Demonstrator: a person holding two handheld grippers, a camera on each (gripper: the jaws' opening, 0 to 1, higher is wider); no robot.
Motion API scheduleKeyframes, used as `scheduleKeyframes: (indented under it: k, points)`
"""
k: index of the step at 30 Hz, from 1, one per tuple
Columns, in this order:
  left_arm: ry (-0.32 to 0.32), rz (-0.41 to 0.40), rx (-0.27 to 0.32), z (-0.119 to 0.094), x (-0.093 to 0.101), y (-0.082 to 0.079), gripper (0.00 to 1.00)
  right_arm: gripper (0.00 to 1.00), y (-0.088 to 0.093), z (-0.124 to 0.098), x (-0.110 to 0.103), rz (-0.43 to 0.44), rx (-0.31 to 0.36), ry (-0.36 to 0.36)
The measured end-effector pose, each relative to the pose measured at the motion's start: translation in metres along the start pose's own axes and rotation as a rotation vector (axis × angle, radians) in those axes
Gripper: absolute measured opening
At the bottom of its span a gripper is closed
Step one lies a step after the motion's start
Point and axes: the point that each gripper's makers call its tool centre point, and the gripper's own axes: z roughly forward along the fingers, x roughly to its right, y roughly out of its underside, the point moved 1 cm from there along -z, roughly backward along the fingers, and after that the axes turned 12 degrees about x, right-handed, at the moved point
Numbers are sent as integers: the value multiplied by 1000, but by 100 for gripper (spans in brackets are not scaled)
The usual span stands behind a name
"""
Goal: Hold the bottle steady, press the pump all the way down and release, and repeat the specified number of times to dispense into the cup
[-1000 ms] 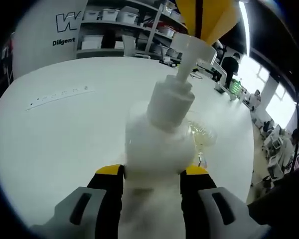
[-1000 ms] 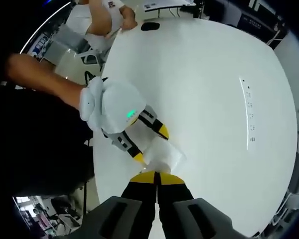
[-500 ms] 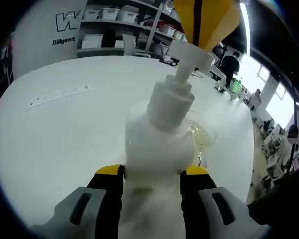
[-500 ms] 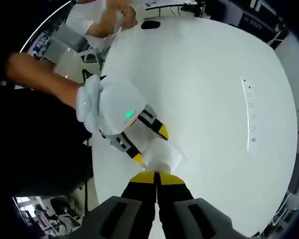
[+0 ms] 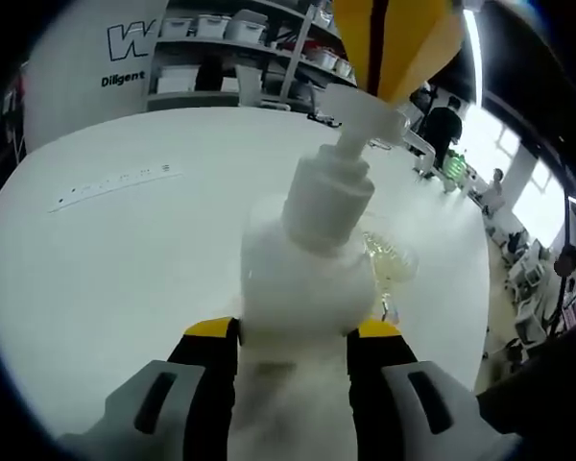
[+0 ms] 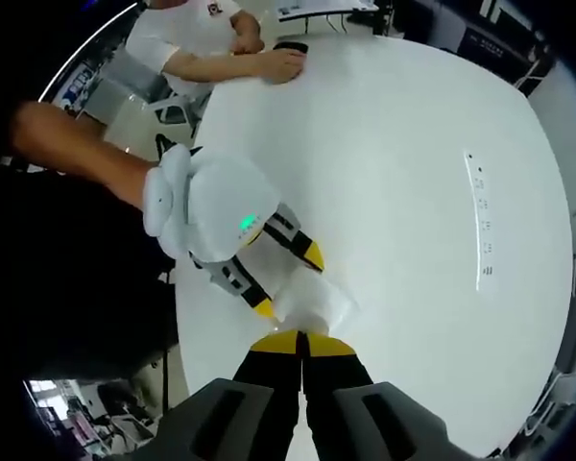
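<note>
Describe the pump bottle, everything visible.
The pump bottle is white, apparently plastic, standing upright on the white table. It has a rounded body, a cylindrical collar, a thin stem and a flat pump head. The left hand-held gripper clamps its body; the shut right hand-held gripper sits on the pump head. A clear cup stands just behind it.

Left gripper [image 5: 293,336] jaws clamp the white pump bottle [image 5: 307,279] at its base. Right gripper [image 5: 394,43] rests closed on the pump head [image 5: 365,101]. A clear cup [image 5: 389,259] stands just behind the bottle.
</note>
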Motion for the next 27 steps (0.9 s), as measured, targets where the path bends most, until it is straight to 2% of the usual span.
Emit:
scheduleKeyframes:
  k: [7, 27]
  points:
    - [2, -1, -1, 1, -1, 1, 44, 0, -1, 3, 1, -9, -19, 1]
    - [-6, -7, -1, 0, -1, 1, 44, 0, -2, 4, 0, -6, -3, -2]
